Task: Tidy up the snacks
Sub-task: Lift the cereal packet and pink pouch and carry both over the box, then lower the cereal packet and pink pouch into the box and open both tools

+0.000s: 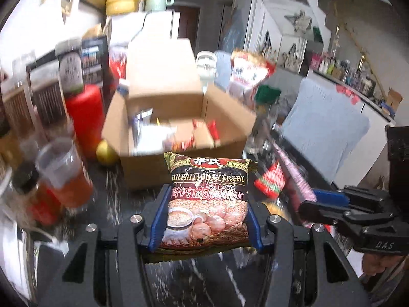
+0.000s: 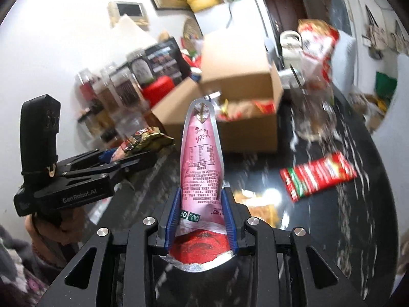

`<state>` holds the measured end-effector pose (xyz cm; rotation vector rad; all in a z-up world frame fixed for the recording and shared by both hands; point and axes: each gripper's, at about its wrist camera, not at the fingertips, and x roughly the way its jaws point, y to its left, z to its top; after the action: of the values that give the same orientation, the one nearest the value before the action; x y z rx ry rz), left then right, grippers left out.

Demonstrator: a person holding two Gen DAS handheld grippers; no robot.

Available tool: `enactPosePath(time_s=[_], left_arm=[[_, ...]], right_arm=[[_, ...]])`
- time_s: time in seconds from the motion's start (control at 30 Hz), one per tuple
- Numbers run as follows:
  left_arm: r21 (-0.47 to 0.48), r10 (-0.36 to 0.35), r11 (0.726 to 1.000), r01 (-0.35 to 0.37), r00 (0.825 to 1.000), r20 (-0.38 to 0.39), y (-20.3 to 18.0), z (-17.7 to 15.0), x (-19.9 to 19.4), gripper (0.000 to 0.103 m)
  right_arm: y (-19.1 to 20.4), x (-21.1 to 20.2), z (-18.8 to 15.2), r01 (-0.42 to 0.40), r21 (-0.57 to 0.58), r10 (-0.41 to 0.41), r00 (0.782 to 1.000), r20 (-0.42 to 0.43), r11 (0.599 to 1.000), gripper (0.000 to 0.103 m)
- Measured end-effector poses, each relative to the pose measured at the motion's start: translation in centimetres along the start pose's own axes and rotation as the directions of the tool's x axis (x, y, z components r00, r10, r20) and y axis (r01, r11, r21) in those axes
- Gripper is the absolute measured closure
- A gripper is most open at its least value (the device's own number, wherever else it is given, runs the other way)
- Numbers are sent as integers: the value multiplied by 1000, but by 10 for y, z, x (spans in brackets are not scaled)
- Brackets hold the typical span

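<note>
Clamping a cereal packet (image 1: 208,199) in the left tongs (image 1: 204,220) and a pink pouch (image 2: 202,168) in the right tongs (image 2: 202,220) readies both for the open cardboard box (image 1: 184,117).

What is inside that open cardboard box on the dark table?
The cardboard box holds a pile of snack packets, mostly red and pale wrappers, reaching near the rim. Motion blur hides their labels, and whatever lies beneath the top layer is covered.

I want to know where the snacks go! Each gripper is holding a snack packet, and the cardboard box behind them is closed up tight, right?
Not quite. The cardboard box is open, with snacks showing inside, as the right wrist view shows. The rest holds: the left gripper grips a cereal packet and the right gripper a pink pouch.
</note>
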<state>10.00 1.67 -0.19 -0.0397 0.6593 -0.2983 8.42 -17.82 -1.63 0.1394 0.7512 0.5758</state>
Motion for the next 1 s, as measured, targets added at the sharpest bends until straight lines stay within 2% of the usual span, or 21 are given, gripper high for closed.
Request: enactPosePath(time_s=[0.23, 0.4, 0.53, 0.73, 0.9, 1.0], left_arm=[[-16, 37, 999, -35, 992, 120, 8, 42, -9, 51], [-38, 7, 999, -1, 986, 165, 18, 74, -2, 51], [-56, 20, 998, -9, 981, 191, 25, 98, 9, 51], [-66, 43, 997, -31, 978, 202, 39, 124, 26, 51], [-75, 62, 996, -46, 974, 216, 49, 138, 42, 51], [-83, 77, 995, -62, 978, 194, 58, 142, 56, 51]], right_arm=[[8, 1, 47, -20, -43, 23, 996, 82, 999, 71], [15, 1, 83, 12, -94, 2, 989, 145, 996, 71], [23, 4, 111, 25, -140, 1, 983, 183, 990, 71], [20, 24, 143, 34, -156, -4, 982, 191, 987, 71], [10, 49, 159, 3, -130, 20, 984, 176, 992, 71], [1, 67, 166, -30, -105, 46, 988, 146, 994, 71]])
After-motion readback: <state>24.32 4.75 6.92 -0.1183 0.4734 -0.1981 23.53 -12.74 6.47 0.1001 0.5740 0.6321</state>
